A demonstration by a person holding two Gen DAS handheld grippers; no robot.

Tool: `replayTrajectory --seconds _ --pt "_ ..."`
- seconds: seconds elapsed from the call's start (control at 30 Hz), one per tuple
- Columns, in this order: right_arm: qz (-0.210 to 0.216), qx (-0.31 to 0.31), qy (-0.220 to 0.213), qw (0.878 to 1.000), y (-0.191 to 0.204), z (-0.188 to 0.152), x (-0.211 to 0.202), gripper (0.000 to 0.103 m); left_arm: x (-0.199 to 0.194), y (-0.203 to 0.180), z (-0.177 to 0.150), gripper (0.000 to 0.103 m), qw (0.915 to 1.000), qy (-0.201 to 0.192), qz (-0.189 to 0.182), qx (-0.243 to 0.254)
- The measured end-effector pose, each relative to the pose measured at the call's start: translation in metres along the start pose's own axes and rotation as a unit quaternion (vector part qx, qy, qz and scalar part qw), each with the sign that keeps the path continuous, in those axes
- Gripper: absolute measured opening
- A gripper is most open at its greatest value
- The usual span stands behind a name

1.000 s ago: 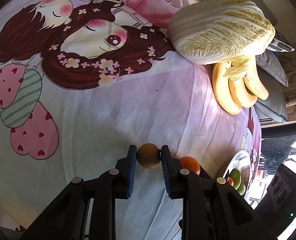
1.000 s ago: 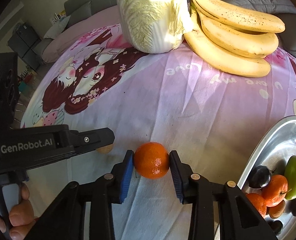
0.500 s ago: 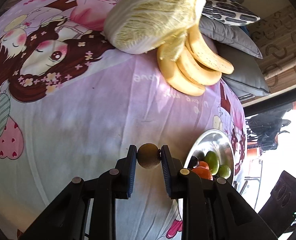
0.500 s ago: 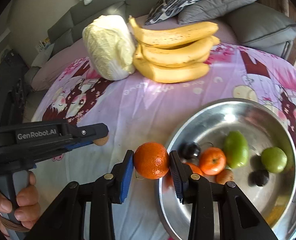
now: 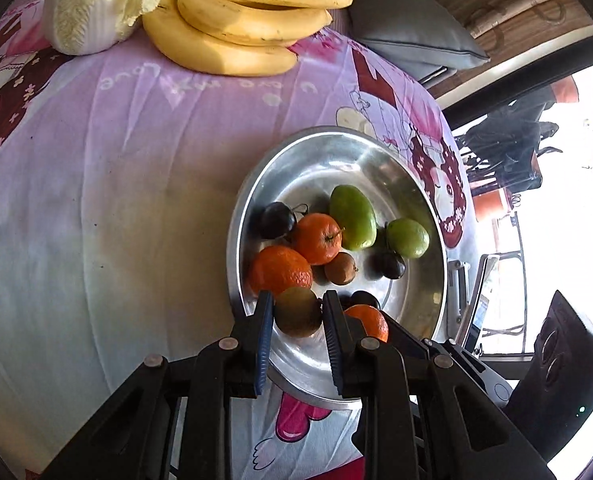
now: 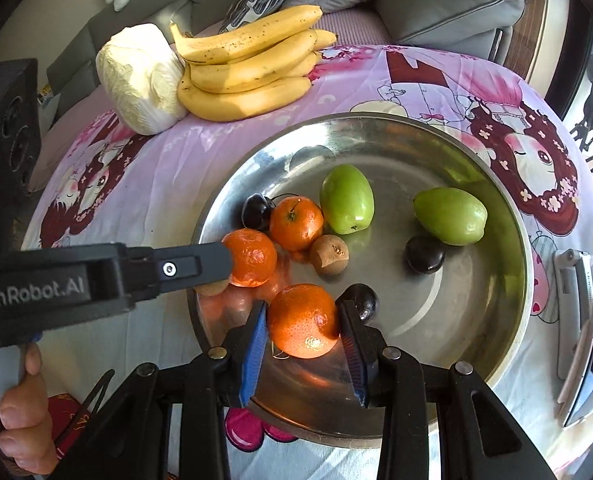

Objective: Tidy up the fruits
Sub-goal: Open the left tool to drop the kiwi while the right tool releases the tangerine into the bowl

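My left gripper [image 5: 297, 312] is shut on a small brown round fruit [image 5: 297, 311] and holds it over the near rim of the steel bowl [image 5: 376, 160]. My right gripper [image 6: 302, 322] is shut on an orange [image 6: 302, 320] over the bowl's [image 6: 496, 280] near side. The orange also shows in the left wrist view [image 5: 370, 320]. The left gripper [image 6: 200, 266] reaches in from the left in the right wrist view. In the bowl lie two oranges [image 6: 252, 256], two green fruits [image 6: 346, 198], dark plums [image 6: 424, 256] and a brown fruit [image 6: 328, 254].
A bunch of bananas [image 6: 248, 64] and a napa cabbage [image 6: 140, 76] lie at the back of the pink cartoon tablecloth [image 6: 156, 160]. Grey cushions [image 6: 448, 4] sit behind. A phone-like device [image 6: 584, 320] lies at the right table edge.
Both grippers have moved right, from the bare cloth to over the steel bowl, each still holding its fruit.
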State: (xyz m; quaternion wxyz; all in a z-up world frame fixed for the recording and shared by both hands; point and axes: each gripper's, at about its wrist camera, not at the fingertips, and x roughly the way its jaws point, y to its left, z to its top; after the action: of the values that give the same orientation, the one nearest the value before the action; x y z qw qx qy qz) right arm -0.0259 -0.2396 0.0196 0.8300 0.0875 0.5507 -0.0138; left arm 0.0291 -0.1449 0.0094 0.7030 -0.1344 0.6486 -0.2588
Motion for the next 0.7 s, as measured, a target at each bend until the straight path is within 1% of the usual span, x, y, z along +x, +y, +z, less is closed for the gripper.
replayTrajectory --seconds 0.2,0.37,0.4,0.47,0.5,0.57,0.63,0.67,0.7 --pt "-0.001 -0.005 0.003 1.0 0.004 -0.006 -0.001 0.039 0.005 0.001 -0.005 0.026 0.9997 0.009 0.022 0.009" --pt "-0.009 -0.007 0.006 1.0 0.006 -0.008 -0.001 0.039 0.003 -0.001 -0.008 0.027 0.9996 0.009 0.022 0.015" --pt "-0.01 -0.005 0.007 1.0 0.005 -0.009 -0.001 0.039 0.001 -0.001 -0.009 0.028 0.9996 0.007 0.023 0.017" --pt "-0.013 -0.001 0.007 1.0 0.005 -0.01 -0.002 0.04 -0.004 0.0 -0.011 0.037 0.9994 0.001 0.029 0.018" --pt "-0.013 0.001 0.006 1.0 0.004 -0.01 -0.003 0.041 -0.007 0.002 -0.013 0.042 0.9992 -0.005 0.034 0.019" --pt "-0.016 0.004 0.005 1.0 0.004 -0.011 -0.005 0.044 -0.015 0.006 -0.015 0.047 0.9983 -0.018 0.05 0.022" --pt "-0.017 0.006 0.006 1.0 0.004 -0.012 -0.007 0.046 -0.022 0.01 -0.018 0.056 0.9961 -0.034 0.078 0.027" --pt "-0.018 0.006 0.006 1.0 0.005 -0.013 -0.008 0.046 -0.025 0.012 -0.019 0.058 0.9942 -0.042 0.094 0.031" --pt "-0.019 0.006 0.006 1.0 0.006 -0.014 -0.009 0.047 -0.028 0.015 -0.02 0.062 0.9915 -0.051 0.114 0.035"
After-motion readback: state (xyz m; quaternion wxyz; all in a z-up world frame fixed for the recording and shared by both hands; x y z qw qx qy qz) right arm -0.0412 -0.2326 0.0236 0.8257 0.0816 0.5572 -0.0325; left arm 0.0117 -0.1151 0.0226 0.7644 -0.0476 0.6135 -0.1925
